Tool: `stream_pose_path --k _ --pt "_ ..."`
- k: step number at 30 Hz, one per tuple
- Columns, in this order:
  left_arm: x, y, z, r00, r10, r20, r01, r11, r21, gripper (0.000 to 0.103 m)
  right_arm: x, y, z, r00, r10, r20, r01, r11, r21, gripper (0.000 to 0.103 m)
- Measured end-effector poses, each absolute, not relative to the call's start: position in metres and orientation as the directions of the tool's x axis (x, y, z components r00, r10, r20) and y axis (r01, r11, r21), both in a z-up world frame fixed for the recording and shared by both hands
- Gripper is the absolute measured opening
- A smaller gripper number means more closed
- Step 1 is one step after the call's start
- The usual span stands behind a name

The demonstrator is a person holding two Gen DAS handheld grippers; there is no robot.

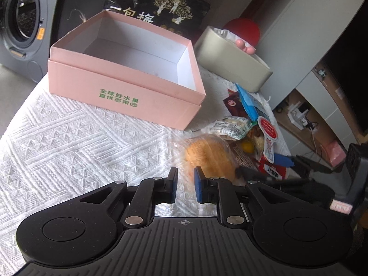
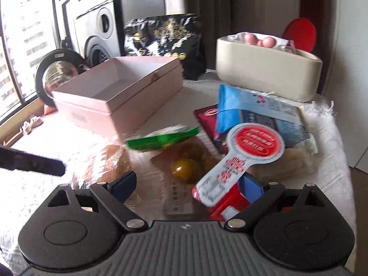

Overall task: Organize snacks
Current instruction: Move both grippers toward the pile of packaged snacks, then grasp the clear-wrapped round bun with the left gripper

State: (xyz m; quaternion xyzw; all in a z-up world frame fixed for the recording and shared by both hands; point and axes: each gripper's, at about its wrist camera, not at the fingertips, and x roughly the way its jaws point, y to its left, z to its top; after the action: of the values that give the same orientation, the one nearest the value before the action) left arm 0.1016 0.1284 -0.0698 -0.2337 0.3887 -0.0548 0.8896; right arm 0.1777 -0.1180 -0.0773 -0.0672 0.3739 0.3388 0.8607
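On the white woven tablecloth, seen from the left wrist camera, the open pink gift box sits at about eleven o'clock from the left gripper, empty inside, its front wall printed with green characters. The left tongs are drawn nearly together, with only a narrow slot between the blue pads and nothing caught in it. Just past their tips, at one o'clock, lies a round golden bun in clear wrap. Beyond it, toward two o'clock, the snack pile crowds the cloth's edge: a newsprint-patterned packet, a blue pouch, a dark red packet and a bag with a red-and-white paddle-shaped label. A beige oval tub stands at one o'clock farther back, a black bag with gold trees behind the box, and a front-loading washer at ten o'clock.

From the right wrist camera, blurred by motion, the right gripper has its tongs spread wide, with the snacks lying between and ahead of them. The paddle-shaped label and its red bag lie just beside the right finger, at about one o'clock; whether a pad touches them I cannot tell. A clear bag holding amber sweets is at twelve o'clock, a green-edged packet beyond it, and the blue pouch over the dark red packet at one o'clock. The pink box stands at eleven o'clock, the beige tub at one o'clock farther off. The tip of the other gripper enters from nine o'clock.
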Motion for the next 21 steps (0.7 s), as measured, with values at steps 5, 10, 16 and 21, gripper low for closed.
stream_pose_path --k 5,10,16,21 --pt "0.095 0.12 -0.051 0.745 -0.194 -0.638 -0.028 0.947 -0.321 0.019 0.144 -0.11 -0.07 0.446 0.593 -0.671 -0.703 0.696 0.147 0.096" --pt "0.086 0.078 -0.036 0.748 -0.19 -0.636 0.192 0.979 -0.066 0.019 0.142 -0.142 -0.068 0.59 0.476 -0.652 -0.573 0.816 0.077 0.097" --pt "0.089 0.029 -0.056 0.689 -0.17 -0.704 0.359 0.924 0.129 0.029 0.153 -0.198 -0.072 0.671 0.34 -0.659 -0.381 0.921 0.087 0.099" --pt "0.095 0.014 -0.06 0.667 -0.19 -0.72 0.421 0.894 0.154 0.052 0.153 -0.217 -0.091 0.64 0.31 -0.703 -0.313 0.941 0.13 0.102"
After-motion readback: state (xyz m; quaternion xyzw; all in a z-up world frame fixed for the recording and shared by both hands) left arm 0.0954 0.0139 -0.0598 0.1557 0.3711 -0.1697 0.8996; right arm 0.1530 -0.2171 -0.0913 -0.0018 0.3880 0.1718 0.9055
